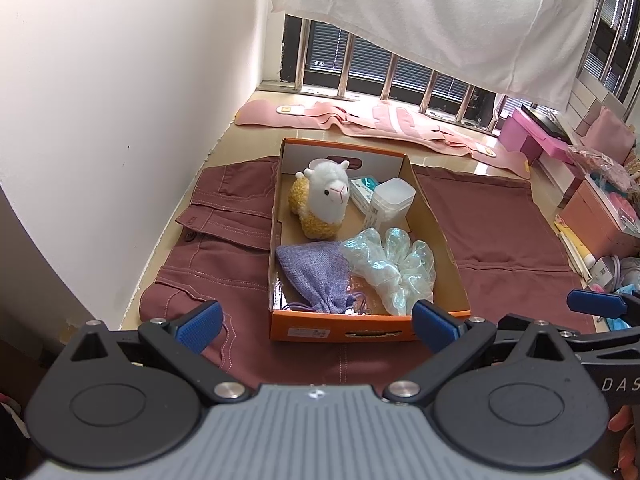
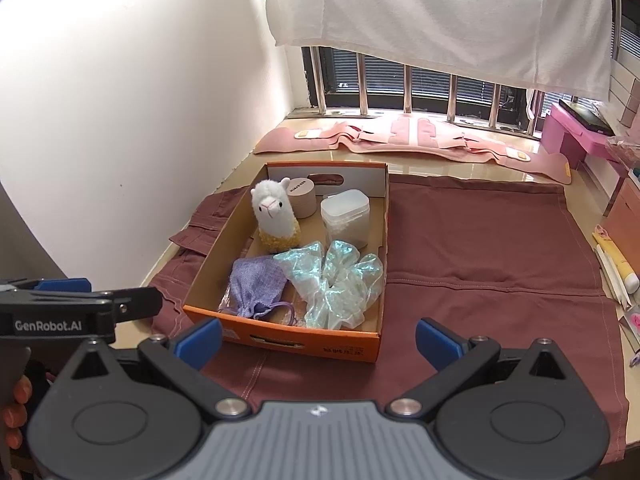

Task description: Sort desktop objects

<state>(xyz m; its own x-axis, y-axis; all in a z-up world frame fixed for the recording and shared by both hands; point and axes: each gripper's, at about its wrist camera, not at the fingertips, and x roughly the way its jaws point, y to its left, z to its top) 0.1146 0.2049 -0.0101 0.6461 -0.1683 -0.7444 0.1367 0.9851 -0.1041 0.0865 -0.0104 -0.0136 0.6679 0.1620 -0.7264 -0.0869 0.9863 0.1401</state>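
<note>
An orange cardboard box point(image 1: 340, 328) point(image 2: 280, 340) stands on a maroon cloth point(image 1: 500, 232) point(image 2: 480, 248). Inside it are a white-and-yellow alpaca plush point(image 1: 324, 200) point(image 2: 274, 216), a purple drawstring pouch point(image 1: 316, 272) point(image 2: 256, 284), clear plastic gloves point(image 1: 392, 268) point(image 2: 340, 280), a clear lidded container point(image 1: 390, 204) point(image 2: 345, 216), a small teal-and-white pack point(image 1: 362, 190) and a round tan tin point(image 2: 301, 196). My left gripper point(image 1: 316, 326) is open and empty, just before the box's near wall. My right gripper point(image 2: 318, 338) is open and empty, also near the box's front.
A white wall point(image 1: 120, 120) runs along the left. Pink fabric point(image 1: 380, 120) lies by the barred window under a hanging white towel point(image 1: 440, 12). Pink boxes and clutter point(image 1: 600, 208) crowd the right edge. Tubes and pens point(image 2: 616, 272) lie at the cloth's right.
</note>
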